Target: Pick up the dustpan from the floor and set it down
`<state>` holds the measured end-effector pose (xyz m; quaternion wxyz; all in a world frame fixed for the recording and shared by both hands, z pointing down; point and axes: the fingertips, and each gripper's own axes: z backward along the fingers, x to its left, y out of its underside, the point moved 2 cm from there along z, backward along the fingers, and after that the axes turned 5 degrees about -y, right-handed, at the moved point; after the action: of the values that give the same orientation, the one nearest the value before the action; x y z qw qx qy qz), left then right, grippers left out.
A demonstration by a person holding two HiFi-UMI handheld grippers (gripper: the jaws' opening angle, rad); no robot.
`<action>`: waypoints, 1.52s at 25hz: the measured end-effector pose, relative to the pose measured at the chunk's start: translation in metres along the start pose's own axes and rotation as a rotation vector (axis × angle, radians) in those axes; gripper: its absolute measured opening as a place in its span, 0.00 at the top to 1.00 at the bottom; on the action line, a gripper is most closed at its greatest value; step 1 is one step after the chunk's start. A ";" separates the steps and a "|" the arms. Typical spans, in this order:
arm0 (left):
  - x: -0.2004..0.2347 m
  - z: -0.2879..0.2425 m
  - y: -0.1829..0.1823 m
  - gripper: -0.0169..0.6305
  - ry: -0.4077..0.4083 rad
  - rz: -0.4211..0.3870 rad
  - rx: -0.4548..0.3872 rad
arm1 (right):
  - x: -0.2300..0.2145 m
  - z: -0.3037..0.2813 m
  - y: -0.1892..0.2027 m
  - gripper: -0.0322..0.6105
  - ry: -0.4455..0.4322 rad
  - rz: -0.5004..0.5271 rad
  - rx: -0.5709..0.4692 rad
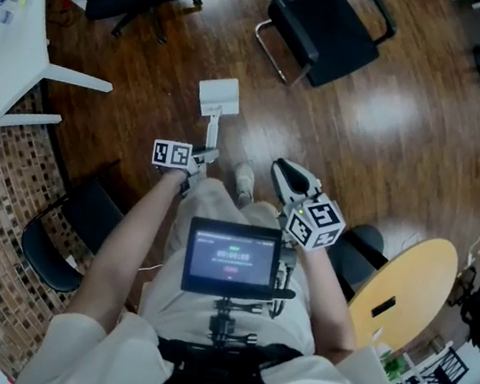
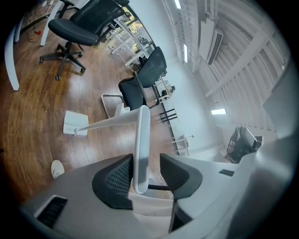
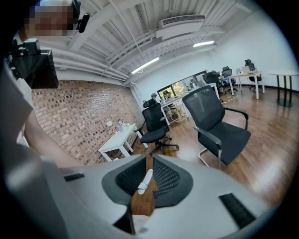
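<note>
Left gripper (image 2: 146,161) first: its jaws stand parted astride the dustpan's white handle (image 2: 141,135); one pad looks to touch it, a gap shows at the other, so nothing is clamped yet; right gripper (image 3: 148,161) has its jaws clenched to a narrow slit, with a white sliver in it that I can't identify. Out along the handle, at 10 o'clock in the left gripper view, the pan (image 2: 75,123) sits flat on the wooden floor (image 2: 28,121); in the head view the dustpan (image 1: 219,97) lies at 12 o'clock from the left gripper, with a shoe (image 1: 243,181) at its 3 o'clock. My read: thin plastic, light and stiff, smooth enough to slip; taken at the handle's top end, the pan will want to swing and twist; a firm squeeze square across the handle should hold it.
</note>
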<state>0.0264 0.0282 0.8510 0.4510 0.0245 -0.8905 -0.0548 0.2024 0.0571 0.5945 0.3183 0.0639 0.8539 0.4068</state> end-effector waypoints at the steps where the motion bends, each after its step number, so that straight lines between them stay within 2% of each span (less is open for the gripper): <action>1: -0.001 0.000 0.001 0.73 -0.004 -0.004 0.003 | 0.001 0.000 -0.002 0.86 0.004 0.002 -0.001; 4: 0.005 0.001 0.003 0.85 -0.029 -0.036 0.037 | 0.005 -0.004 -0.004 0.86 0.016 -0.003 -0.005; 14: -0.003 0.007 -0.014 0.85 0.015 -0.072 0.059 | 0.006 -0.004 -0.003 0.87 0.061 -0.021 -0.030; 21: -0.016 0.017 -0.030 0.85 0.063 -0.064 0.009 | 0.002 -0.003 -0.008 0.87 0.072 -0.024 -0.052; 30: -0.055 0.039 -0.041 0.85 0.171 -0.095 -0.043 | 0.000 -0.001 -0.017 0.87 0.068 -0.033 -0.081; 38: -0.074 0.082 -0.035 0.84 0.216 -0.022 -0.106 | 0.011 -0.007 -0.015 0.87 0.063 -0.024 -0.083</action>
<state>0.0036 0.0070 0.7396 0.5444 0.0162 -0.8322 -0.1040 0.1916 0.0464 0.5811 0.2986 0.0276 0.8465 0.4400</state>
